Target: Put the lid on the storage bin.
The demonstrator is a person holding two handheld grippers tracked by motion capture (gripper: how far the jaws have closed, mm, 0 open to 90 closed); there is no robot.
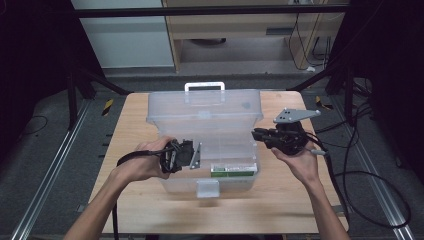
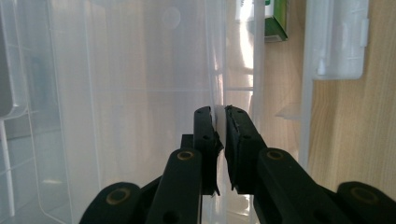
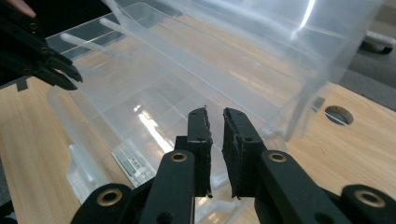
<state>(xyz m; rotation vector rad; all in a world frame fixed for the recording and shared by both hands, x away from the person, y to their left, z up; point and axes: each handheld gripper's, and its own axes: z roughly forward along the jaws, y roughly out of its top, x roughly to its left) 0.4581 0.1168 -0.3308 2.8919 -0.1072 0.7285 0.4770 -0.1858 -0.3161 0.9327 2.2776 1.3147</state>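
Plastic box (image 1: 205, 130) sits open mid-table (image 1: 135, 200): light, slick, thin walls that would flex. Left tongs (image 2: 220, 112) pinch its near-left wall; right tongs (image 3: 215, 114) hover nearly pressed together, empty. Best hold: stiff rim.

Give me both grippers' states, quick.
Left gripper: shut on the left wall of the clear plastic box.
Right gripper: shut, nothing between its jaws, at the box's right wall.
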